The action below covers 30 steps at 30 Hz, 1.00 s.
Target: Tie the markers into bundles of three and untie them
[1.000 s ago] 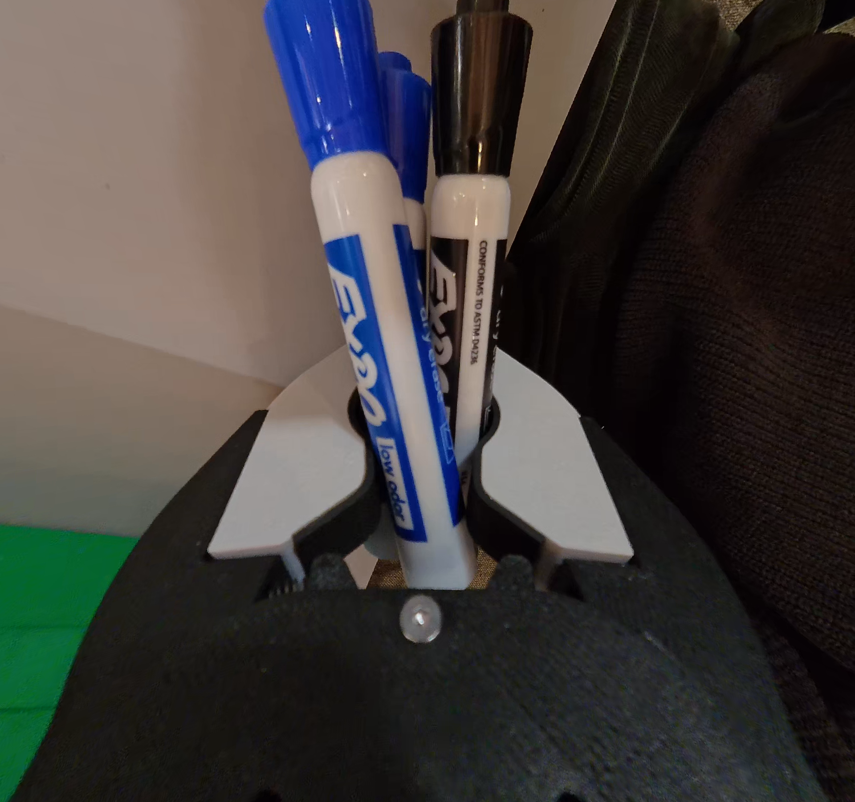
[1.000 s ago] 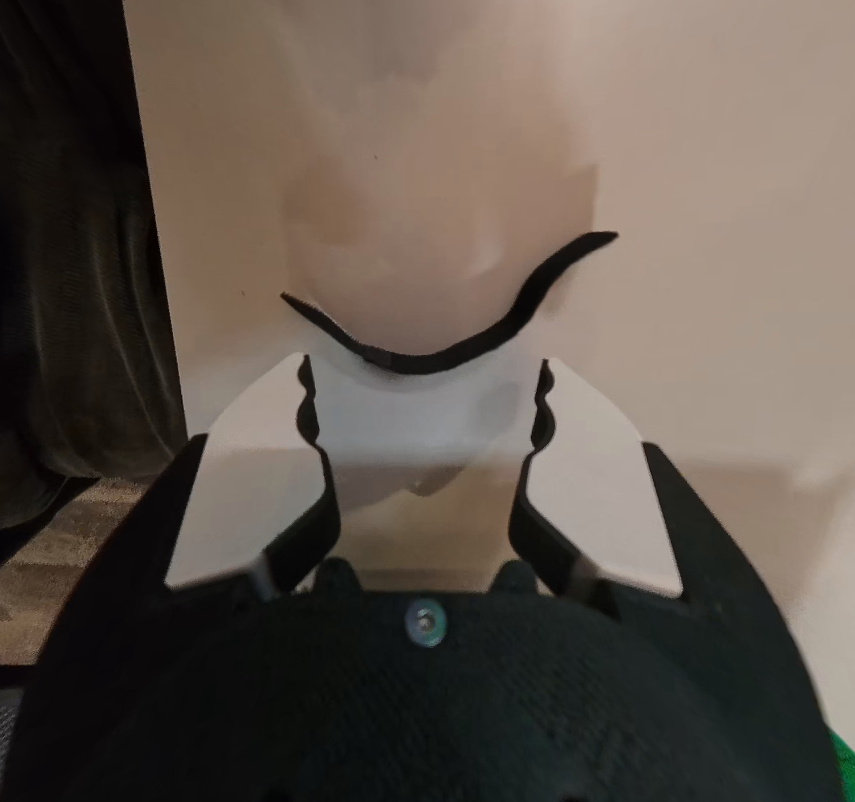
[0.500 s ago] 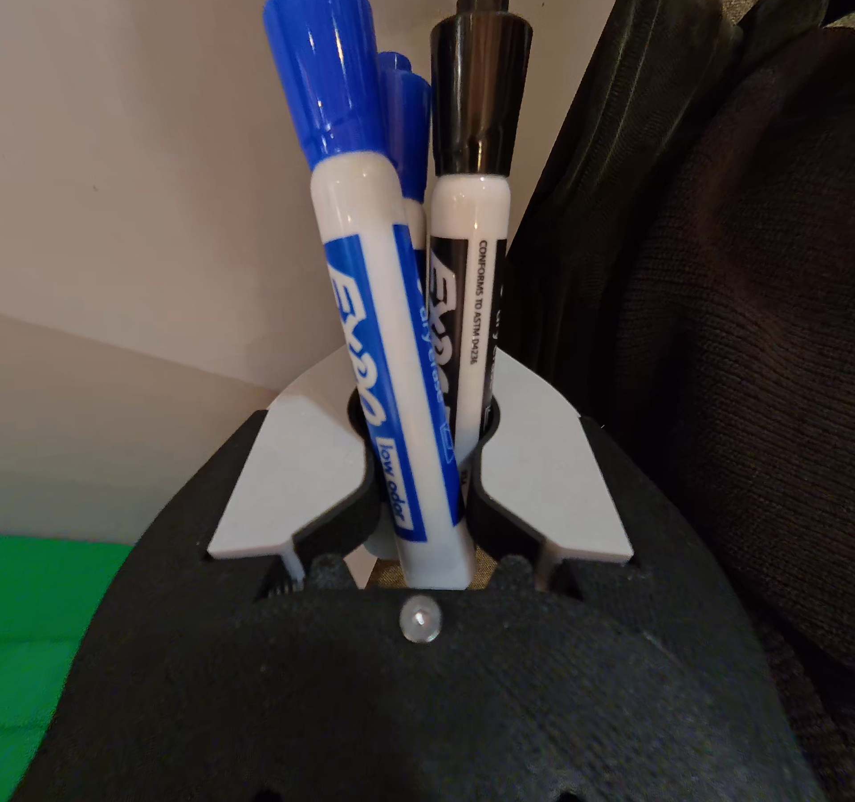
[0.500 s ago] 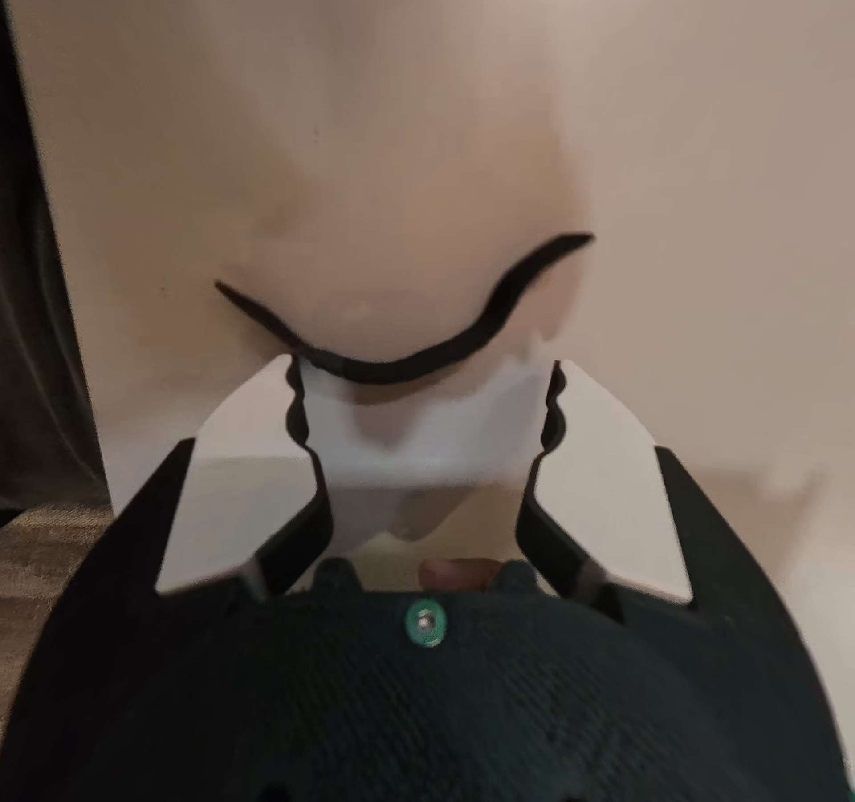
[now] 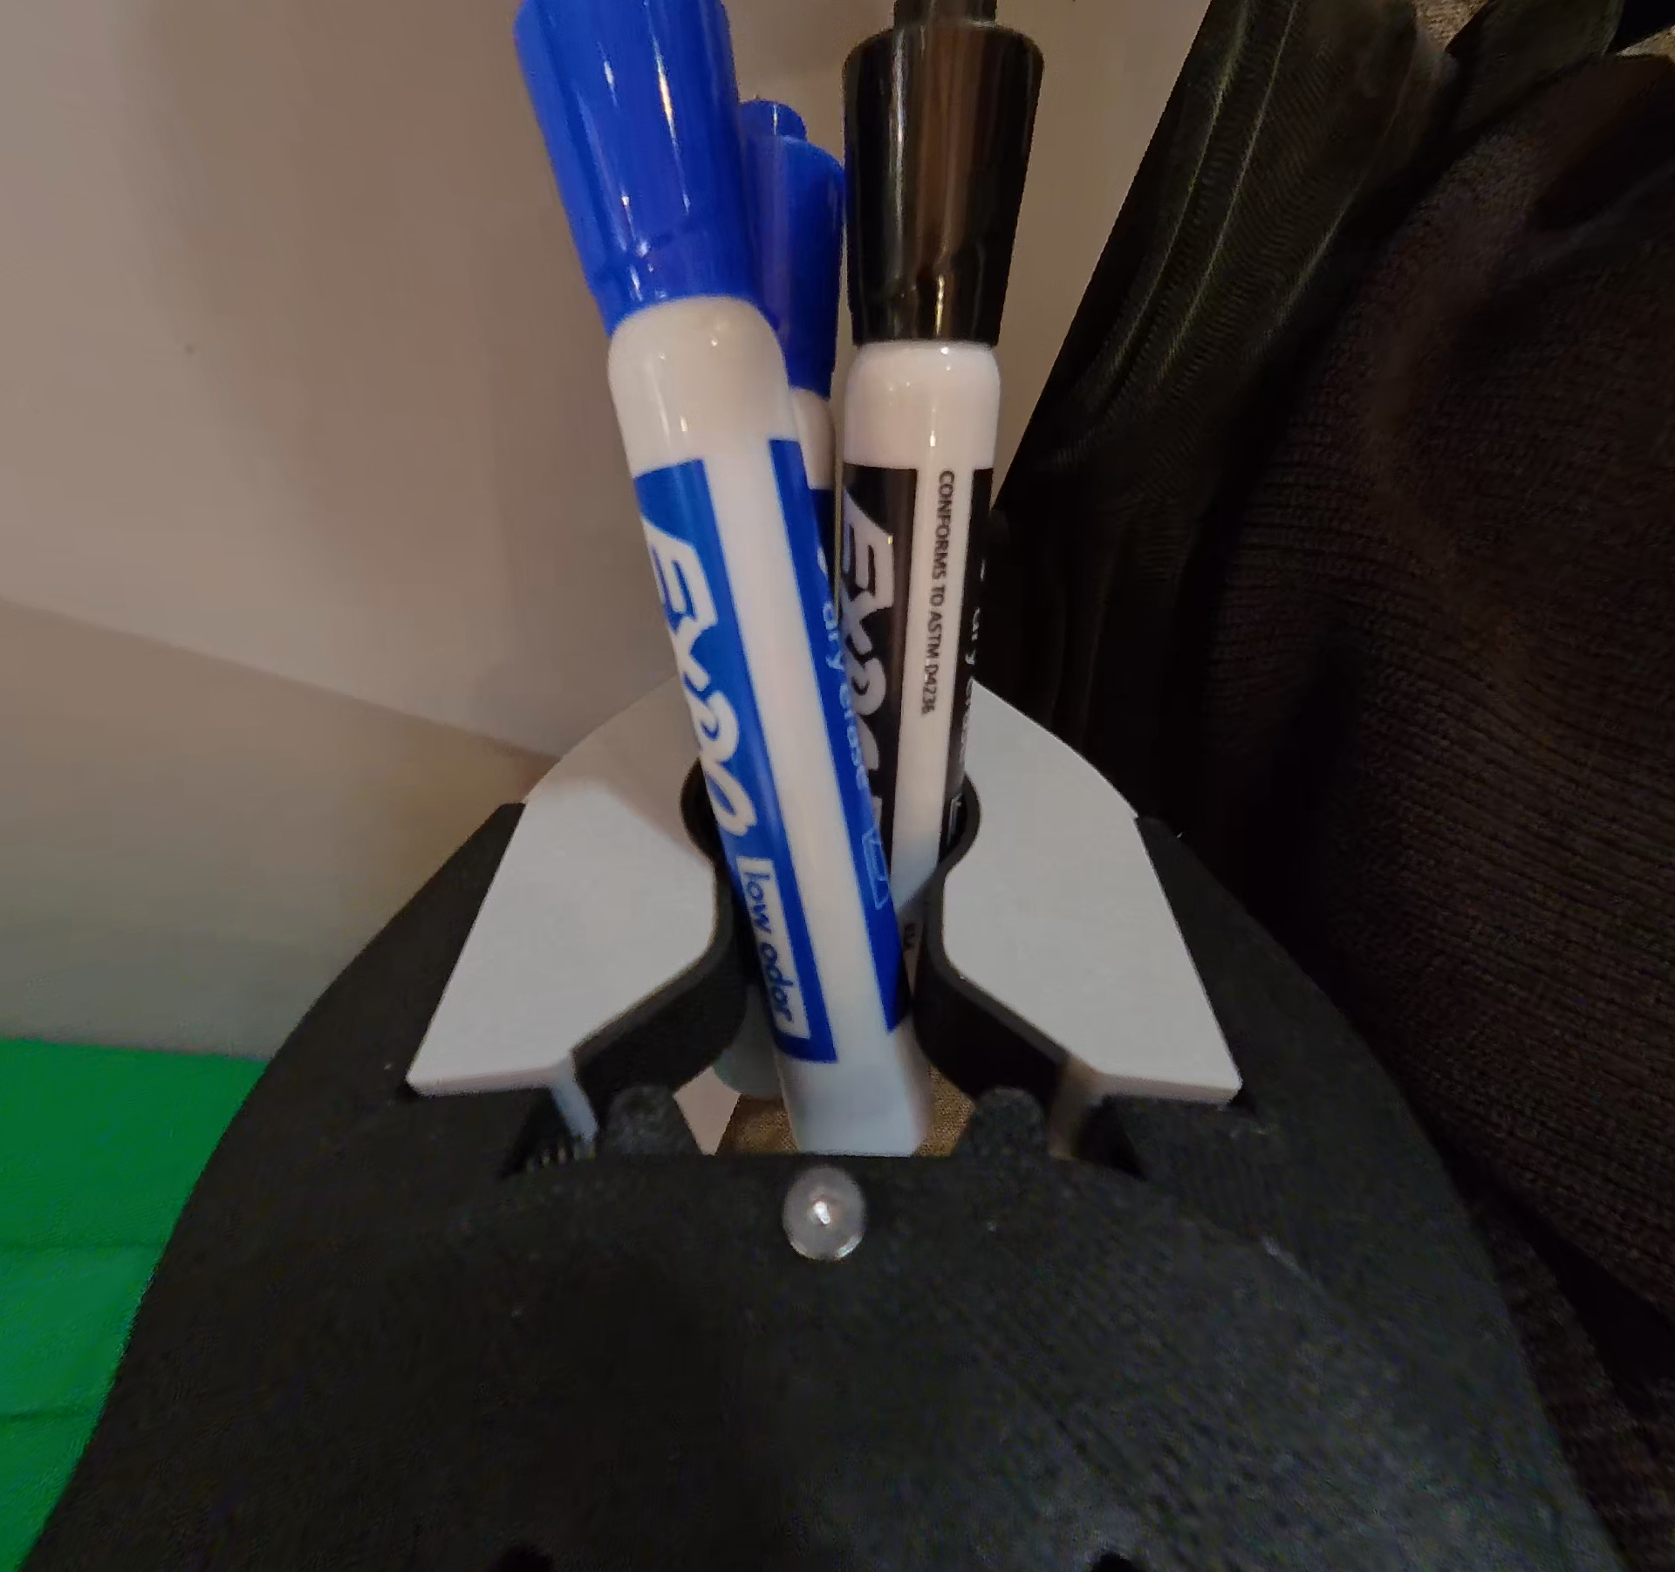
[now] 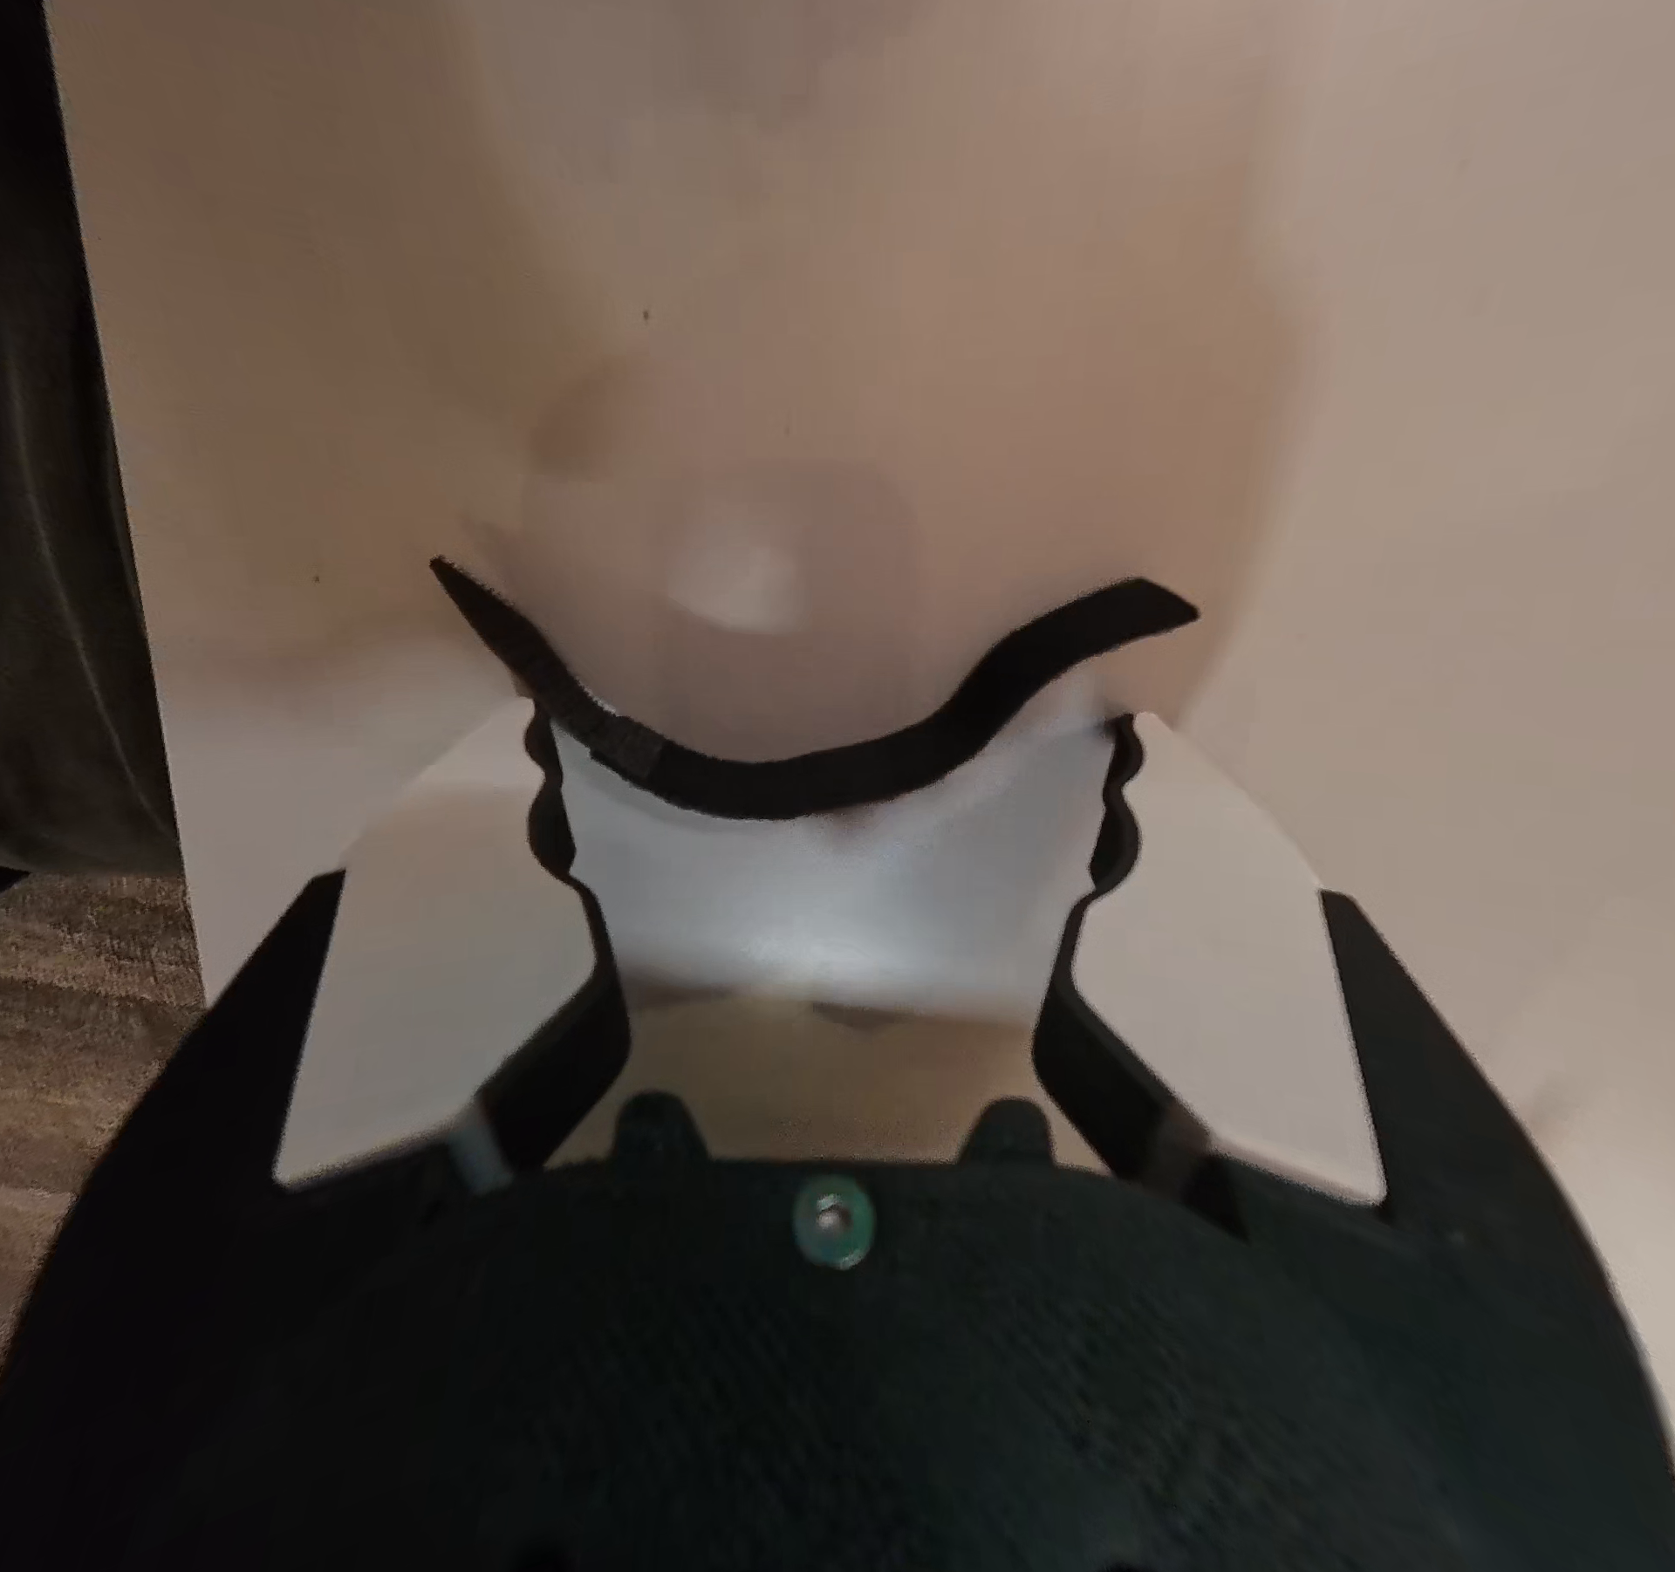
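Black strap now nearer, between the right gripper's spread fingertips.

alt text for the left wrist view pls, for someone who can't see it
The left tool is shut on three capped whiteboard markers, a blue marker in front, a second blue marker behind it and a black marker on the right. Behind are a pale board, dark fabric and a green surface.

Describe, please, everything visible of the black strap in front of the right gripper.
The black strap is a narrow, flat band, fabric by its look, sagging in a shallow U with both ends curling up. It lies across a white object's top edge, between the tips of the open right gripper. Whether the fingertips touch it is unclear. A pale wall stands behind.
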Available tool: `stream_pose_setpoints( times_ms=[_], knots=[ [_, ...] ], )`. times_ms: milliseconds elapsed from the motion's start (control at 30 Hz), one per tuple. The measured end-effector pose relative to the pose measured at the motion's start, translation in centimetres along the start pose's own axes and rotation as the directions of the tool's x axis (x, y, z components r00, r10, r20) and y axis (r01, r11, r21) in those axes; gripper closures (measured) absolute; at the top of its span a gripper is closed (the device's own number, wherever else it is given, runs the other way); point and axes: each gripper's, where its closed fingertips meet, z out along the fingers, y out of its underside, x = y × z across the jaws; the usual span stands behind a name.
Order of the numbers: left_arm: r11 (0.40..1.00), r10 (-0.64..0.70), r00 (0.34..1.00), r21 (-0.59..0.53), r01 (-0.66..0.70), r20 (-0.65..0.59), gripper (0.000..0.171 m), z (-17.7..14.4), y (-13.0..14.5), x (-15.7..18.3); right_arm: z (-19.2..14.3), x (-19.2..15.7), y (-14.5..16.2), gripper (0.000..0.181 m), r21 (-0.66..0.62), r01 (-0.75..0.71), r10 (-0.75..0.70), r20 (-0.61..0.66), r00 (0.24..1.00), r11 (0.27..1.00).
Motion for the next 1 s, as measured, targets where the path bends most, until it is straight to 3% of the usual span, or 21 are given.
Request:
stream_pose_setpoints(
  times_ms=[300,767,1000],
  knots=[
    [1.0,0.001,1.0,0.003,-0.001,-0.002,0.126,0.0,-0.1,0.1,-0.2,-0.5,-0.7,0.076,0.021,0.073,-0.072,-0.013,0.997,0.997],
    [1.0,-0.006,1.0,-0.004,0.006,-0.008,0.126,0.2,0.1,-0.1,0.3,-0.9,-3.6,0.08,0.109,0.026,-0.027,0.005,1.0,0.994],
    [1.0,-0.005,1.0,-0.005,0.004,-0.009,0.126,0.2,0.1,0.0,0.1,-0.8,-4.3,0.101,0.164,-0.011,0.008,0.021,1.0,0.986]
  ],
)
